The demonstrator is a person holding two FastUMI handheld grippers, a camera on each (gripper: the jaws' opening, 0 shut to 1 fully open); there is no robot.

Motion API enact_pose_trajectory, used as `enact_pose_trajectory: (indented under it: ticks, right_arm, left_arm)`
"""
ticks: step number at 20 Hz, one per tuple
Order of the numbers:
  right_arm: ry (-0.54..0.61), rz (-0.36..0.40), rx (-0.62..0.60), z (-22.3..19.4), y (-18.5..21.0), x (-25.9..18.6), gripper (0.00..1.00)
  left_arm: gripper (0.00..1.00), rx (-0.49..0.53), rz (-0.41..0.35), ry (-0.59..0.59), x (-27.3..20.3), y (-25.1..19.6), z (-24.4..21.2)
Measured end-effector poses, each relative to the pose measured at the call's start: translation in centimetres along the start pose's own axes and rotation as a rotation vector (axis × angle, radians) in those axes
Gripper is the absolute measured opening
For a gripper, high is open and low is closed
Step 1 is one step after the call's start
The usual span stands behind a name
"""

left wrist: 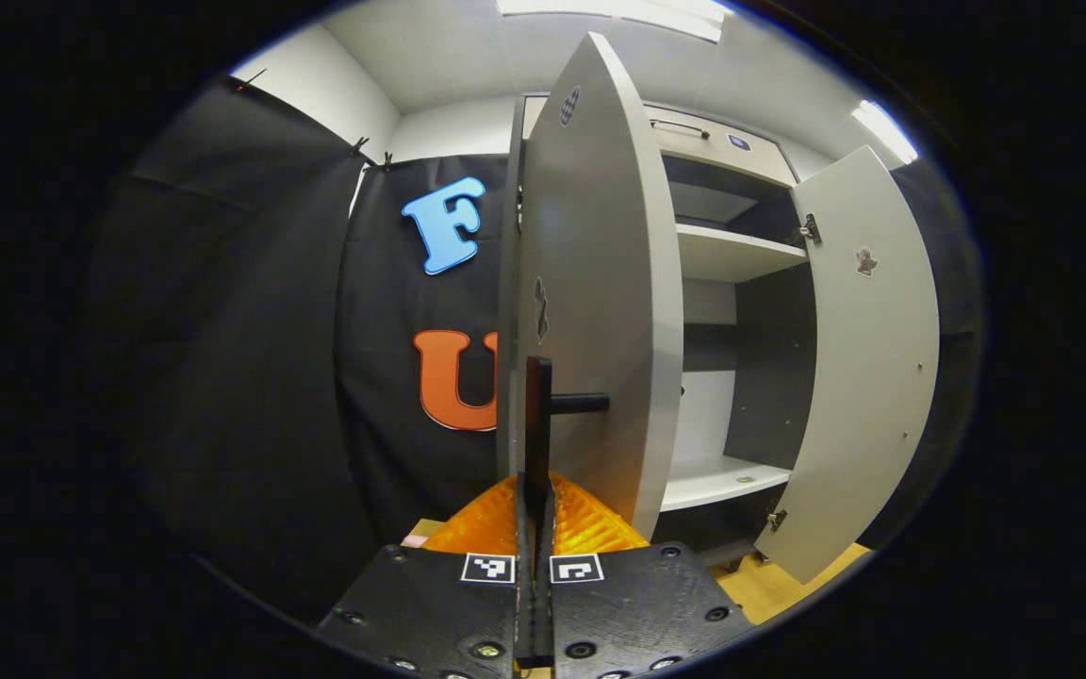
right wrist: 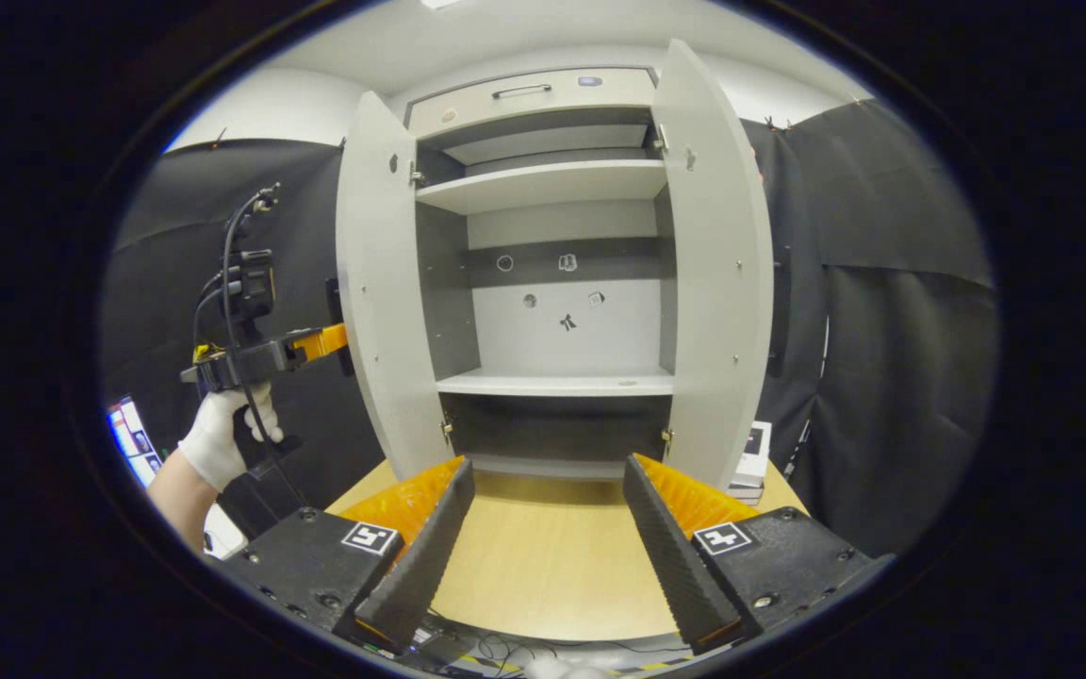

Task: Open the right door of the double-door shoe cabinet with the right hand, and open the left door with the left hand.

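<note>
The shoe cabinet [right wrist: 543, 236] stands wide open on the wooden table [right wrist: 534, 556], dead ahead in the right gripper view, and both of its doors are swung out: one left door [right wrist: 378, 283] and one right door [right wrist: 708, 273], two in all. Inside I count two pale shelves, an upper shelf [right wrist: 543, 184] and a lower shelf [right wrist: 557, 382], with five small stickers scattered across the back panel between them. Above the doors runs one drawer front [right wrist: 529, 94] with a single bar pull. Over in the left gripper view, that left door [left wrist: 600, 283] is seen nearly edge-on, close up, with the right door [left wrist: 868, 358] hanging open beyond it. One dark bar handle [left wrist: 539, 415] stands off the left door on a short post, and the left gripper [left wrist: 535, 509] is clamped on it, both fingers pressed together around the bar. From the right gripper view you can spot that same left gripper [right wrist: 317, 344] at the door's outer face, held by one white-gloved hand [right wrist: 222, 434]. The right gripper [right wrist: 543, 528] hangs back over the table, fingers spread well apart, gripping nothing, well clear of either door.
</note>
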State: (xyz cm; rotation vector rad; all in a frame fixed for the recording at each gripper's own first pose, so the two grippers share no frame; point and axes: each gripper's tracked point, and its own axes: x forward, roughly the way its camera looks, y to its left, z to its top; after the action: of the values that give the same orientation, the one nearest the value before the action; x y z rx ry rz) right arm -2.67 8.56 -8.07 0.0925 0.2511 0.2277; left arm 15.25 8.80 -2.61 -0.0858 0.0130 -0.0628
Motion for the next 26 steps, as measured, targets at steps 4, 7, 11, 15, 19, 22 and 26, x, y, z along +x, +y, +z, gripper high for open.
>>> enact_pose_trajectory:
  ticks: [4, 7, 11, 15, 19, 22, 26]
  right_arm:
    - [-0.002, 0.015, 0.001, -0.1, 0.8, 0.1, 0.99]
    - [0.005, 0.027, -0.001, -0.4, 1.5, 0.0, 0.99]
    - [0.004, 0.024, 0.002, -0.3, 1.3, 0.0, 0.99]
    - [-0.004, 0.011, 0.003, -0.1, 1.0, -0.1, 0.99]
    - [-0.005, 0.004, 0.004, 0.1, 0.5, -0.3, 0.99]
    - [-0.017, -0.003, -0.004, 0.5, 0.2, -0.5, 0.99]
    - [-0.037, -0.016, 0.001, 1.1, -0.5, -0.6, 0.99]
  left_arm:
    - [0.00, 0.030, -0.020, -0.012, -0.4, 2.0, 0.2]
    - [0.00, 0.029, -0.007, -0.011, -0.5, 4.3, 0.0]
    - [0.00, 0.014, -0.031, -0.014, -0.1, 5.6, 0.0]
    - [0.00, 0.018, -0.028, 0.008, -0.3, 5.8, -0.4]
    - [0.00, 0.004, -0.003, 0.012, -0.2, 5.9, -0.4]
    - [0.01, 0.007, 0.019, 0.022, -0.2, 6.1, -0.6]
    - [0.49, 0.026, 0.083, 0.027, -1.7, 8.3, -1.0]
